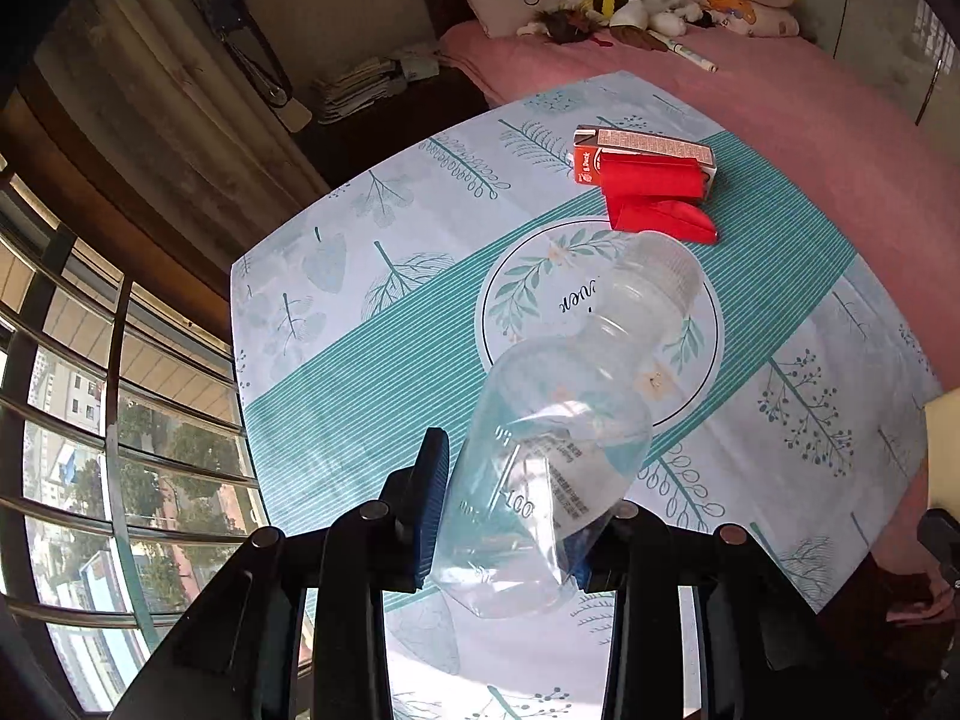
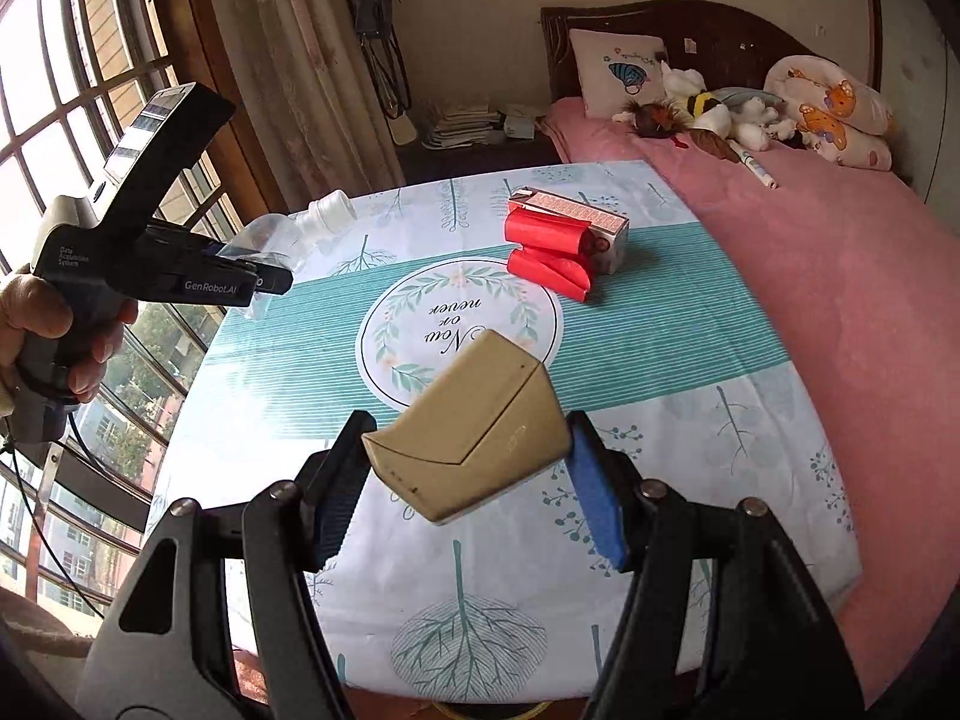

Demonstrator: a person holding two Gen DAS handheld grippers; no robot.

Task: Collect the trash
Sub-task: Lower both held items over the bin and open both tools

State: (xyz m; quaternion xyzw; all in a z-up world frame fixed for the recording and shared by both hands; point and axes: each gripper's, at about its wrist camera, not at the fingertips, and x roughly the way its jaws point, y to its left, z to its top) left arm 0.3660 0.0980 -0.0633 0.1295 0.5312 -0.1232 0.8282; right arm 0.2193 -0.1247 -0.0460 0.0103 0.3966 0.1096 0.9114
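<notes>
Gripping a clear plastic bottle (image 1: 558, 438) in the left gripper (image 1: 510, 516) and a tan carton (image 2: 474, 426) in the right gripper (image 2: 468, 498), both lifted above the table (image 2: 750, 396), the person leaves only the red packets (image 2: 555, 252) and box (image 2: 594, 222) near its far edge.

Clear bottle (image 1: 558, 420), tan box (image 2: 474, 432), red-and-white carton (image 2: 576, 228), teal-striped leaf-print tablecloth (image 2: 690, 372), pink bedspread (image 2: 840, 276)
</notes>
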